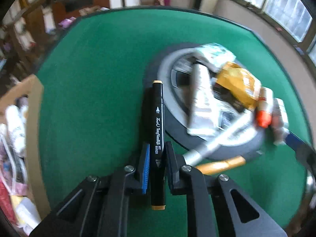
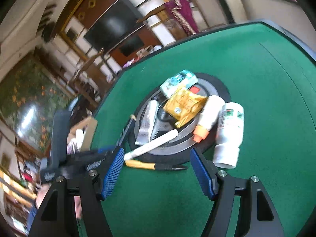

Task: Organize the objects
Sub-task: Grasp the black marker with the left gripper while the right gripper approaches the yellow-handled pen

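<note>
The art marker (image 1: 158,144) is a slim black barrel with white lettering and tan end caps, held lengthwise between the ribbed blue pads of the left gripper (image 1: 157,154), which is clamped on it above the green felt table (image 1: 98,69), just beside the round grey disc (image 2: 209,85) near the table's middle. The disc carries a yellow crinkled packet (image 2: 183,104), a white bottle with an orange cap (image 2: 207,114) and a teal box (image 2: 177,82). The right gripper (image 2: 158,169) stands wide, holding nothing.

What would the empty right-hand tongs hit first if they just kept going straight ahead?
Probably the yellow-handled cutter lying on the green table just ahead of the open right tongs; depth is hard to judge.
</note>
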A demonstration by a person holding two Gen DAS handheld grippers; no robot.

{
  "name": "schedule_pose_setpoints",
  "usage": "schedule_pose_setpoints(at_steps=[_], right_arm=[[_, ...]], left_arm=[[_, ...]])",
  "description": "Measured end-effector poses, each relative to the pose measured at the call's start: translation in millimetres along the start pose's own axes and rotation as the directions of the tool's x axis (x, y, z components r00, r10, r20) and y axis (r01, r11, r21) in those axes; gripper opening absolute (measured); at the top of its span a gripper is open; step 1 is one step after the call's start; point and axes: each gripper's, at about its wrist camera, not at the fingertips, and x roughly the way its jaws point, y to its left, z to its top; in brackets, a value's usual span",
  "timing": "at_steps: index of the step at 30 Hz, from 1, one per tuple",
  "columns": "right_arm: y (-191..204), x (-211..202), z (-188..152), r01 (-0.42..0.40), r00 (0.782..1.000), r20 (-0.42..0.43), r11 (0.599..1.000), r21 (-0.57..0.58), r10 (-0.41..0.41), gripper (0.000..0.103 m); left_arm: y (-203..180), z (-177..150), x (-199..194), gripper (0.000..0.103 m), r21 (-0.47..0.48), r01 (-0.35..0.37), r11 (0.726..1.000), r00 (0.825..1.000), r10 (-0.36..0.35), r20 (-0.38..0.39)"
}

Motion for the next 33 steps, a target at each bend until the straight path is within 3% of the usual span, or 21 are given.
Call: schedule_pose_setpoints(at_steps=[3, 4, 6, 10, 14, 18, 19, 20, 21, 23, 24, 27, 31, 33], right_arm=[[11, 11, -4, 0.013, 0.998, -0.054, 0.996, -0.088, -0.018, 0.074], [15, 16, -6, 0.005, 0.997, -0.082, 0.992, -0.124, -0.016, 0.074], [19, 23, -9, -0.001, 0.993, -0.118, 0.985, -0.17, -0.02, 0.074], [19, 41, -5, -0.003, 0.989, -0.144, 0.976, -0.218, -0.029, 0.074], [18, 61, -6, -0.017, 0.984, -0.178, 0.976, -0.218, -0.022, 0.074], [31, 60, -20, -0.051, 0.97, -0.241, 0.957, -0.284, -0.02, 0.074], [38, 57, -28, -0.075, 0.964, -0.265, 0.947, -0.313, -0.012, 0.071], [45, 53, -35, -0.079, 0.964, -0.264, 0.935, -0.345, -0.016, 0.061], [53, 52, -38, -0.047, 0.967, -0.248, 0.924, -0.38, -0.053, 0.056], [63, 55, -42, 0.062, 0.967, -0.195, 0.89, -0.451, -0.166, 0.028], [68, 59, -44, 0.086, 0.963, -0.181, 0.87, -0.486, -0.197, 0.024], [69, 70, -46, 0.075, 0.959, -0.204, 0.868, -0.491, -0.198, 0.023], [80, 73, -53, 0.083, 0.955, -0.193, 0.824, -0.56, -0.227, 0.025], [86, 76, -60, 0.104, 0.953, -0.163, 0.781, -0.615, -0.255, 0.024]], left_arm=[[-11, 5, 5, 0.023, 0.037, -0.092, 0.995, 0.996, 0.091, 0.018], [-13, 5, 5, 0.022, 0.038, -0.102, 0.994, 0.994, 0.1, 0.031], [-10, 0, 6, 0.015, 0.021, -0.055, 0.998, 0.997, 0.053, 0.055], [15, -15, 3, 0.014, -0.088, 0.081, 0.993, 0.988, -0.068, 0.141], [33, -18, 2, 0.014, -0.123, 0.181, 0.976, 0.977, -0.164, 0.136], [39, -22, 4, 0.014, -0.12, 0.201, 0.972, 0.974, -0.185, 0.132], [41, -22, 4, 0.014, -0.12, 0.208, 0.971, 0.973, -0.192, 0.13], [43, -25, 3, 0.014, -0.124, 0.213, 0.969, 0.972, -0.197, 0.13], [43, -24, 4, 0.014, -0.124, 0.217, 0.968, 0.971, -0.201, 0.13], [42, -21, 3, 0.014, -0.113, 0.211, 0.971, 0.972, -0.196, 0.13], [41, -21, 3, 0.014, -0.107, 0.205, 0.973, 0.973, -0.191, 0.129], [34, -18, 4, 0.014, -0.078, 0.179, 0.981, 0.977, -0.167, 0.133], [28, -16, 6, 0.014, -0.045, 0.14, 0.989, 0.979, -0.131, 0.154], [25, -17, 6, 0.014, -0.017, 0.111, 0.994, 0.981, -0.107, 0.164]])
